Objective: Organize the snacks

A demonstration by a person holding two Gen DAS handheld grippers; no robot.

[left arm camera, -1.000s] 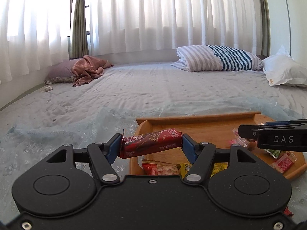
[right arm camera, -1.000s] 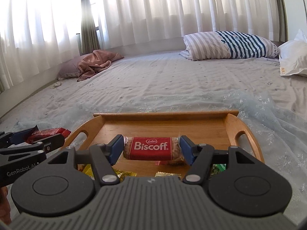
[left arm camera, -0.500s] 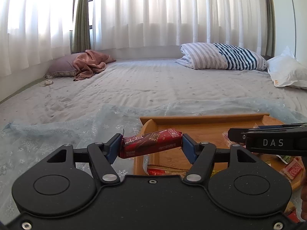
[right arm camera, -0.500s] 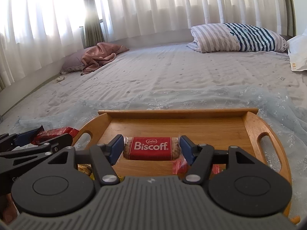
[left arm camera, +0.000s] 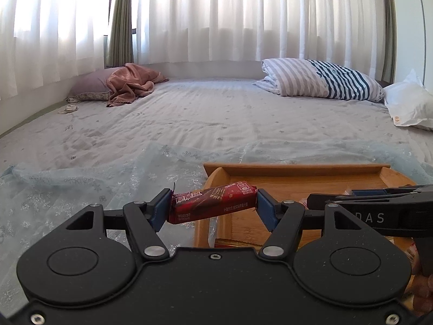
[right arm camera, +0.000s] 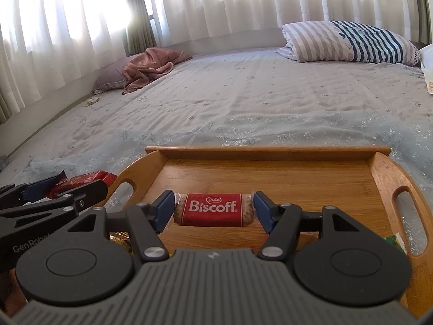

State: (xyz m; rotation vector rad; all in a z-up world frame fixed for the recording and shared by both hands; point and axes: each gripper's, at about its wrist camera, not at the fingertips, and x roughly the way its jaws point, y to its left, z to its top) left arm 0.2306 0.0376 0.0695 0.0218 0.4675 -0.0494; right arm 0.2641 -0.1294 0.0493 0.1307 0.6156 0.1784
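Bed (left arm camera: 216, 124), striped pillow (left arm camera: 324, 81), pink blanket (left arm camera: 130, 84), wooden tray (right arm camera: 270, 173)

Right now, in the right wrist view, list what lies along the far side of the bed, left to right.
Purple pillow → pink blanket → striped pillow → white bag at the right edge.

Bed (left arm camera: 205, 119) w/ striped pillow (left arm camera: 322, 81) – daylight thru white curtains (left arm camera: 243, 16).

Bed (right arm camera: 243, 89) with wooden tray (right arm camera: 381, 173), pillows (right arm camera: 349, 42)
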